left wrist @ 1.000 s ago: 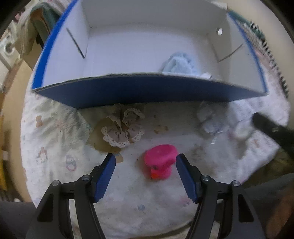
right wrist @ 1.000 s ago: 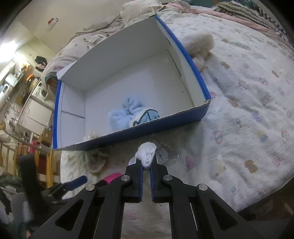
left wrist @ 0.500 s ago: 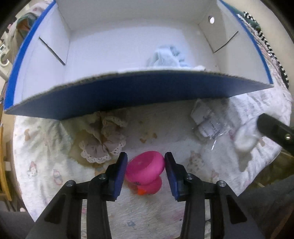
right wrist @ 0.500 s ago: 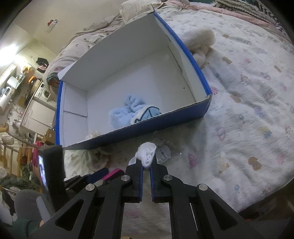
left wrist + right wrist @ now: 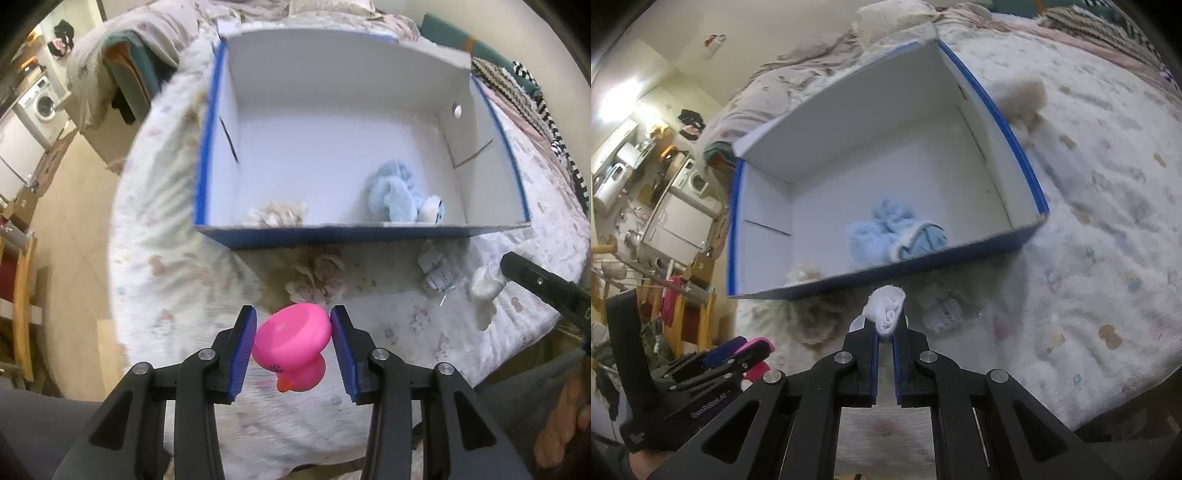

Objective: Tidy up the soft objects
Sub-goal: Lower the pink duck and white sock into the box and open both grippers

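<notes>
My left gripper (image 5: 293, 334) is shut on a pink rubber duck (image 5: 293, 345), held upside down above the bed, its orange beak pointing down. My right gripper (image 5: 885, 325) is shut on a small white rolled cloth (image 5: 886, 308), also seen in the left wrist view (image 5: 485, 282). Ahead stands the blue box with a white inside (image 5: 369, 232) (image 5: 923, 266). In it lie a light blue fluffy item (image 5: 397, 197) (image 5: 886, 229) and a beige frilly piece (image 5: 277, 216). A second beige lace scrunchie (image 5: 314, 275) lies on the bed before the box.
A clear plastic packet with a label (image 5: 437, 269) (image 5: 940, 310) lies on the patterned bedspread near the box's right front corner. A cream plush (image 5: 1023, 99) rests beyond the box's right wall. The bed's edge drops to the floor on the left, toward a washing machine (image 5: 40, 105).
My left gripper closed on the pink duck and lifted it off the bed, so the box now shows from higher up. The right gripper kept hold of the white cloth and rose only slightly.
</notes>
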`<action>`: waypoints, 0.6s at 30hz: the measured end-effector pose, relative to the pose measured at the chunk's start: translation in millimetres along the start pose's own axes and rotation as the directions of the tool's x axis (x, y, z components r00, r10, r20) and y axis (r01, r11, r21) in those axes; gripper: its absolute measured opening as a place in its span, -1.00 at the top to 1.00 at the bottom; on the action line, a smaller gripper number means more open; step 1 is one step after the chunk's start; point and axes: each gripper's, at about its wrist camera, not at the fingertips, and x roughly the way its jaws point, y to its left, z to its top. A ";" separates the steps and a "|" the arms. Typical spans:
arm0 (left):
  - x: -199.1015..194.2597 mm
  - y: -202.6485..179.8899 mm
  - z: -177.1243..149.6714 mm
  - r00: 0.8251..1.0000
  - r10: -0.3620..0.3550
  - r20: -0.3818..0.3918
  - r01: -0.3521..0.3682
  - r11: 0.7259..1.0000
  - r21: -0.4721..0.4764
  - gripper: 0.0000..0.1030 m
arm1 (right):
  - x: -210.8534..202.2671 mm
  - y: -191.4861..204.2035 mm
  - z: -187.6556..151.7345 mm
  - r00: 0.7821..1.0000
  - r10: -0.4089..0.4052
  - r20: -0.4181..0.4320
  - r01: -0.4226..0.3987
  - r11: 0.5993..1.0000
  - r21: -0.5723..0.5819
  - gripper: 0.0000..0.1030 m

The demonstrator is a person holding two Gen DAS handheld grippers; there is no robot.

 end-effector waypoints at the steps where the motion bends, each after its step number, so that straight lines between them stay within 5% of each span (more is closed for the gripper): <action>1: -9.0 2.6 2.6 1.000 0.003 0.017 -0.004 1.000 0.010 0.26 | -4.7 5.1 2.3 1.000 0.007 0.007 -0.007 1.000 -0.011 0.84; 7: -37.8 4.7 30.5 0.993 0.021 0.115 -0.024 0.999 0.023 0.26 | -30.9 23.7 23.4 0.998 0.038 0.058 -0.036 0.998 -0.043 0.84; 18: -15.5 0.0 76.7 0.995 0.013 0.102 -0.013 1.000 -0.002 0.26 | -32.8 30.4 69.2 0.996 0.040 0.083 -0.036 0.998 -0.047 0.84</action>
